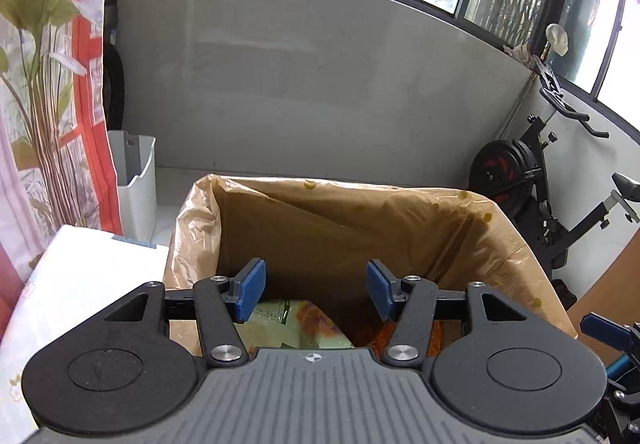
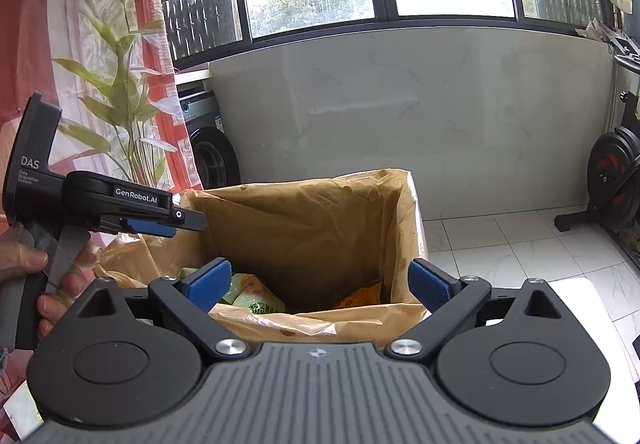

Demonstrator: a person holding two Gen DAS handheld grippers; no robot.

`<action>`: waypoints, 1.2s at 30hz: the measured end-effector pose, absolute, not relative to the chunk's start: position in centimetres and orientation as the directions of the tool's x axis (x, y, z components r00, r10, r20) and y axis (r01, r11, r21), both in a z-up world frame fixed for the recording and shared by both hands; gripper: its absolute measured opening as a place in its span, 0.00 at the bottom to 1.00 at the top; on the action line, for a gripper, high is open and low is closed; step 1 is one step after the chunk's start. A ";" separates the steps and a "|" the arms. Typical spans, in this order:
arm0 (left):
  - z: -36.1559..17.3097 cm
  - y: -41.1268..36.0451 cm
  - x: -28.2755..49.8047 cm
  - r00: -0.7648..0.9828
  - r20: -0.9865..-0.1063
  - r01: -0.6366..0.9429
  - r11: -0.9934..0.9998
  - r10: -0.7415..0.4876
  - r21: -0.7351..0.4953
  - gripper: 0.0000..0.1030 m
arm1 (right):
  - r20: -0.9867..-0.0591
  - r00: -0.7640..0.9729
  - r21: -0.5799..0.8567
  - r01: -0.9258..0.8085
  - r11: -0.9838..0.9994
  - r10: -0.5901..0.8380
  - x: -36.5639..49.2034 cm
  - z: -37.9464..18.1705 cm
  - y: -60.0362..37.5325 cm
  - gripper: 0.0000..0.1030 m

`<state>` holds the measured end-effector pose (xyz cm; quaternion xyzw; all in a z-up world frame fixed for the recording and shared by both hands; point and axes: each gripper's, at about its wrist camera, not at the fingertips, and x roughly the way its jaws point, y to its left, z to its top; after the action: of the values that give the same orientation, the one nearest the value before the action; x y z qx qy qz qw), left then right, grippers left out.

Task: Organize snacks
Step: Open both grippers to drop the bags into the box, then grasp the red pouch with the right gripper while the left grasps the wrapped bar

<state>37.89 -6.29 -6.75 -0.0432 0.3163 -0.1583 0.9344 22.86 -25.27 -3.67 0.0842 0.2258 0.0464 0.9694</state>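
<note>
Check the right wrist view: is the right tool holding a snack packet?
No, the right tool is open and empty above the tall bin lined with a brown plastic bag; the green snack packets lie inside it.

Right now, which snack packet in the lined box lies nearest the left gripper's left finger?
The pale green packet, just beneath that finger of the left gripper; the orange packet lies toward the right finger.
</note>
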 end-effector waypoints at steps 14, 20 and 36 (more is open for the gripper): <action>-3.8 -1.2 27.0 0.840 -0.473 0.289 0.957 -0.267 -0.027 0.61 | -0.414 0.897 0.219 -0.066 0.973 0.154 17.7 -5.0 -24.0 0.94; -7.5 1.1 21.8 0.810 -0.517 0.302 0.952 -0.277 -0.037 0.61 | -0.432 0.885 0.250 -0.067 0.966 0.173 14.1 -7.9 -23.0 0.93; -20.2 -1.2 15.1 0.631 -0.703 0.394 0.916 -0.328 -0.074 0.61 | -0.716 0.664 0.239 -0.053 0.970 0.213 7.8 -18.1 -19.7 0.70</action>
<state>15.13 -1.18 -20.17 0.0433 0.3799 -0.1999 0.9021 7.78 -19.73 -18.15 0.0991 0.4030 0.0735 0.9068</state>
